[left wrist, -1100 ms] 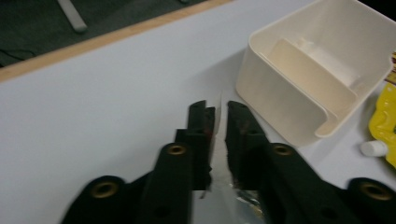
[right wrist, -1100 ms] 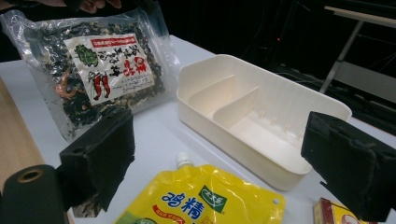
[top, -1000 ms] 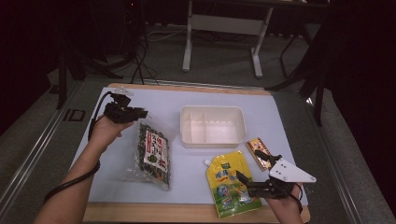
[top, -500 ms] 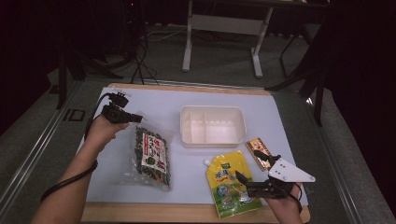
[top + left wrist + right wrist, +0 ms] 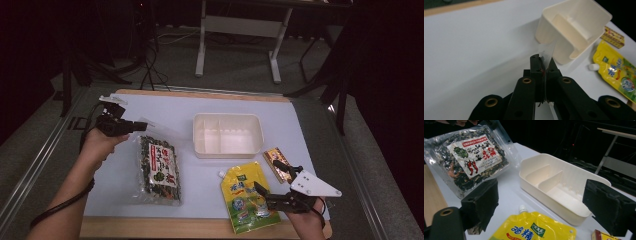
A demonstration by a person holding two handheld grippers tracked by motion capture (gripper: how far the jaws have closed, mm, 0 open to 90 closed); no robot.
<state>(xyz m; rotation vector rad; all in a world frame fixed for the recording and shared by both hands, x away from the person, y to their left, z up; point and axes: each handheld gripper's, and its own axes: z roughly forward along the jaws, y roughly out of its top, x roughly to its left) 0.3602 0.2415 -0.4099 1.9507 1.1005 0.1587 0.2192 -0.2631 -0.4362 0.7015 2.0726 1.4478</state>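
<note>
1. The left gripper (image 5: 134, 126), at the left of the high view, has just been closing its jaws and is now clamped on the clear top edge of the seaweed snack bag (image 5: 159, 169), with the film pinched between the pads in the left gripper view. The bag itself sits left of centre on the white mat (image 5: 165, 107).
2. The hold is only on a thin strip of film at one corner. I judge the slick plastic could slide out, or the bag could swing and twist, once its weight hangs from that corner.
3. The right gripper (image 5: 265, 194), at the lower right, has its jaws apart above the yellow spouted pouch (image 5: 245, 197), holding nothing. A stray move could nudge the pouch or the small brown packet (image 5: 276, 161) beside it.
4. The cream divided box (image 5: 227, 135), at centre, holds nothing in any of its compartments.
</note>
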